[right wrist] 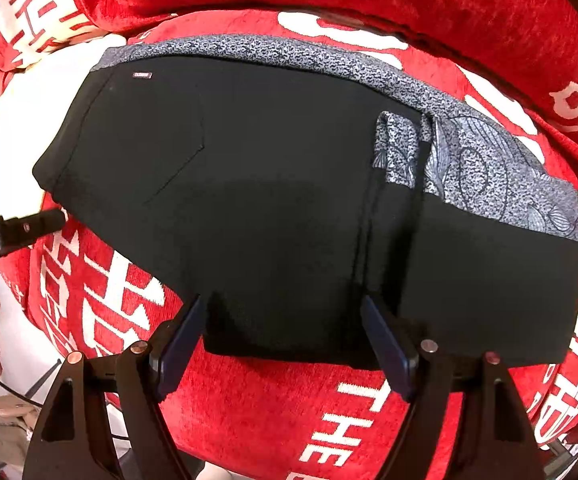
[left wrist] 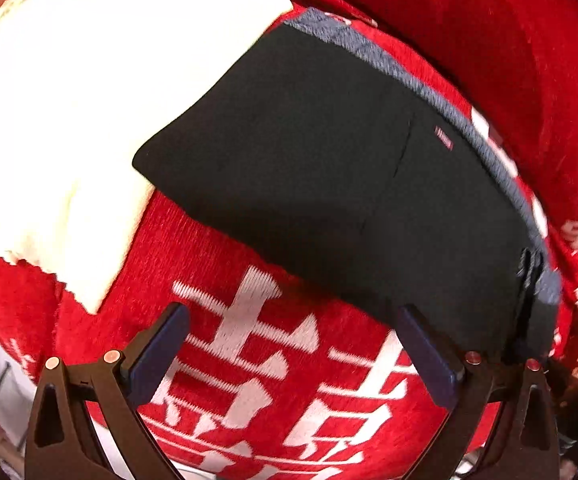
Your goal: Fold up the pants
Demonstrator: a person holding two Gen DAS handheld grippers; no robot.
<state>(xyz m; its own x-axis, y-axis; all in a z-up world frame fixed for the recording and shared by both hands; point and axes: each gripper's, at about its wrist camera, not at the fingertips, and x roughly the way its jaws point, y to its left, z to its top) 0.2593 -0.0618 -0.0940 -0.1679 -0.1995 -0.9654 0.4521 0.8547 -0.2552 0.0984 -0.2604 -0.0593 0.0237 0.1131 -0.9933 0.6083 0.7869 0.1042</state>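
Black pants lie folded on a red cover, both grippers spread wide above them.

The black pants (right wrist: 289,208), trimmed with a grey patterned waistband (right wrist: 273,54), rest on the red cover with white lettering (right wrist: 273,400), partly over a cream cloth (left wrist: 101,92). The right gripper (right wrist: 281,340) hangs over their near edge, holding nothing; the left gripper (left wrist: 293,348) gapes empty beside the hem.

Probably a home. A red plush cover (right wrist: 273,408) with white woven characters drapes soft furniture. A cream cushion (left wrist: 89,100) lies on that cover.
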